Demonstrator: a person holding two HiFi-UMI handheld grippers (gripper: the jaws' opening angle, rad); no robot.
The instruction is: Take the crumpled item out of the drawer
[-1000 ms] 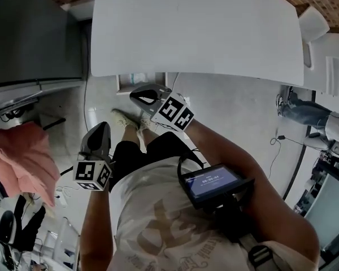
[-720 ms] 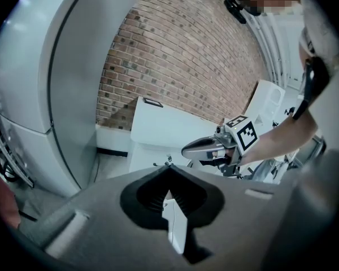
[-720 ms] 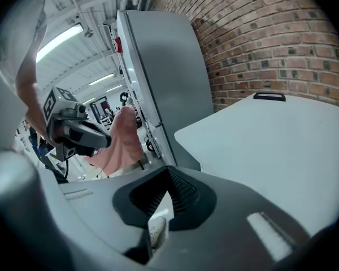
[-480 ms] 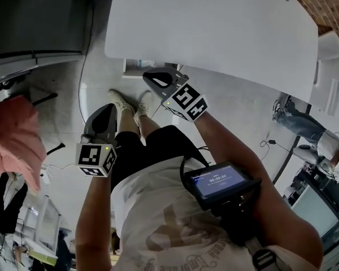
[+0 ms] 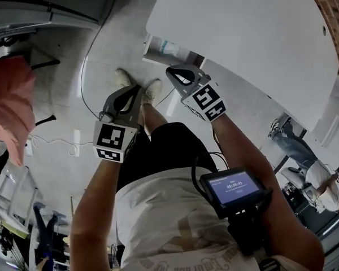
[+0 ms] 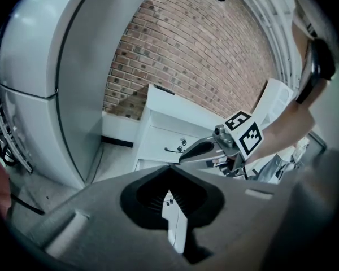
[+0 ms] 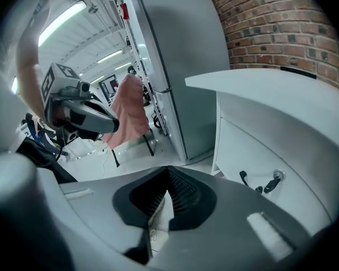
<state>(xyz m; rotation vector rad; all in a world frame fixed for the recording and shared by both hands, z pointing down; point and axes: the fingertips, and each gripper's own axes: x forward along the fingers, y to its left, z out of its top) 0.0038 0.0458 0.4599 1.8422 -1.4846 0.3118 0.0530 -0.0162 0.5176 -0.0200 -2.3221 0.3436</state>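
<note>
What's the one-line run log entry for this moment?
phase: pre-reach | left claw: shut, empty | right claw: shut, empty | drawer: closed, untouched | crumpled item: not visible

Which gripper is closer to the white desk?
The right gripper, beside the white desk edge; the left gripper hangs farther back over the floor.
</note>
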